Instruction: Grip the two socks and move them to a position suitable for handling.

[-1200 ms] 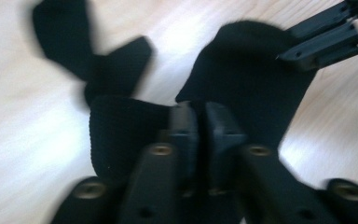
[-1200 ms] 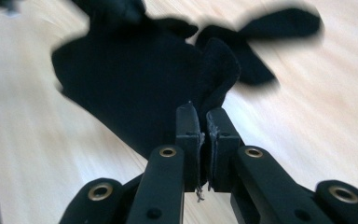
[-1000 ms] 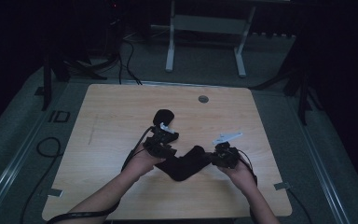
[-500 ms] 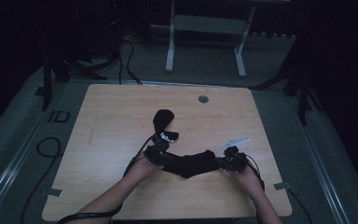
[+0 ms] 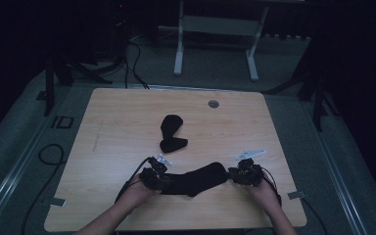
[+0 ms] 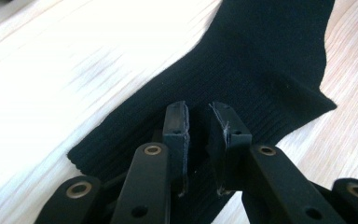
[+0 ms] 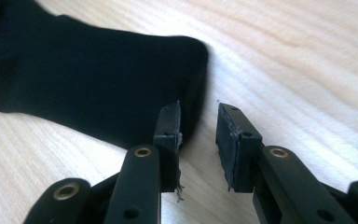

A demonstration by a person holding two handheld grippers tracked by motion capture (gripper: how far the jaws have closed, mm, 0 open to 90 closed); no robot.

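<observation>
Two black socks on the desk (image 5: 127, 112): stretched sock (image 5: 196, 178) flat near the front edge, between both tongs; second sock (image 5: 171, 132) folded, behind it, well apart. One round grommet (image 5: 213, 104) near the far edge. Left tongs (image 6: 196, 135) narrowly parted, having just been closing, cuff ribbing between the pads. Right tongs (image 7: 198, 140) having just been opening, now off the toe end, empty.
</observation>
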